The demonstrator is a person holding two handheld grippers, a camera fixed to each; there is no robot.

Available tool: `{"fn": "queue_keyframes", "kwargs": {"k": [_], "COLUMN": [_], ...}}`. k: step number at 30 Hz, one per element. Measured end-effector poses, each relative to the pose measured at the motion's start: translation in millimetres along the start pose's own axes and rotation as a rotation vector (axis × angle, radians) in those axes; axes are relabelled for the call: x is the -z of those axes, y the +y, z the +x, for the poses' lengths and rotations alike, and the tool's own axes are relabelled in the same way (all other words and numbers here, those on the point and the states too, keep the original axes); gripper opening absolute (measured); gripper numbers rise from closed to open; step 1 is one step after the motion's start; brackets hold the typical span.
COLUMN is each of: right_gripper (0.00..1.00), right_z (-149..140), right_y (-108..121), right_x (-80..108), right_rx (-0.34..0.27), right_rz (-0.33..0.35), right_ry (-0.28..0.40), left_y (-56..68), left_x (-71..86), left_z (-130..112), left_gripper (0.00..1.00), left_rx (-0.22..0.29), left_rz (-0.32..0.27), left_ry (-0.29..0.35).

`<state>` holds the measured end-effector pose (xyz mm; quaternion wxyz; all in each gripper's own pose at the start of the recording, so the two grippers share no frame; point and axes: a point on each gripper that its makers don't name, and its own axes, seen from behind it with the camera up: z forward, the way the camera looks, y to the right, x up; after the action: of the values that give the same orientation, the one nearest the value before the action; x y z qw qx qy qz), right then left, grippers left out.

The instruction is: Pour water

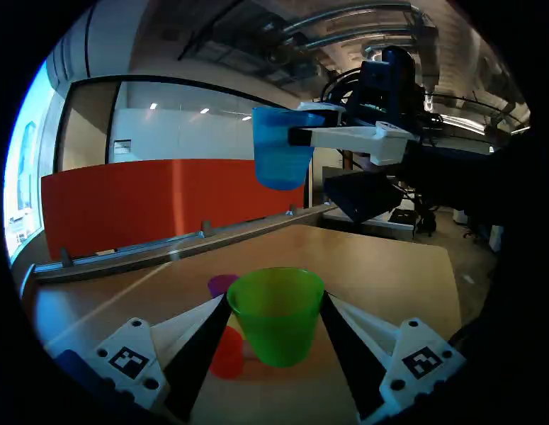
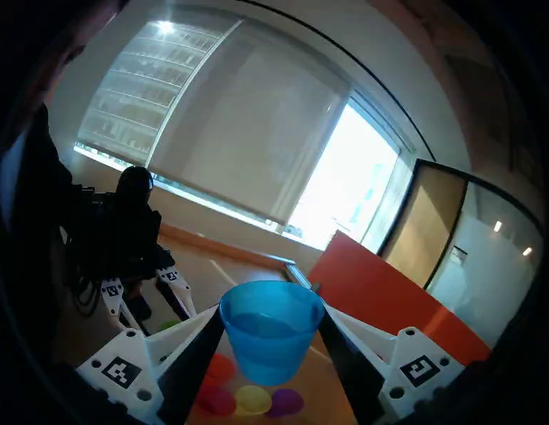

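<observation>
The left tongs point(image 1: 274, 301) grip the green cup point(image 1: 276, 326), near, over the desk point(image 1: 394, 269); the right tongs point(image 2: 270, 312) grip the blue cup point(image 2: 270, 358) with water point(image 2: 263, 324), higher and farther. Bring its rim above the green cup, then tilt slowly.

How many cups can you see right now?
6: a blue cup in the right gripper, a green cup in the left gripper, and orange, pink, yellow and purple on the table; more may be hidden.

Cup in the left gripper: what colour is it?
Green. The cup shows best in the left gripper view.
</observation>
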<state>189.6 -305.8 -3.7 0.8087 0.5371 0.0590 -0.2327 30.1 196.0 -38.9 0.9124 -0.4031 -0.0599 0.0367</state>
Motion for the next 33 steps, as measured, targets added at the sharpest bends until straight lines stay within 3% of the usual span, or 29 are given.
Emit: {"fn": "queue_keyframes", "kwargs": {"k": [33], "right_gripper": [0.91], "right_z": [0.7], "right_y": [3.0], "right_x": [-11.2], "right_rx": [0.124], "right_rz": [0.009], "right_ry": [-0.029], "left_y": [15.3], "left_x": [4.6], "left_z": [4.2], "left_gripper": [0.88], "left_rx": [-0.011], "left_rz": [-0.027], "left_ry": [0.015]}}
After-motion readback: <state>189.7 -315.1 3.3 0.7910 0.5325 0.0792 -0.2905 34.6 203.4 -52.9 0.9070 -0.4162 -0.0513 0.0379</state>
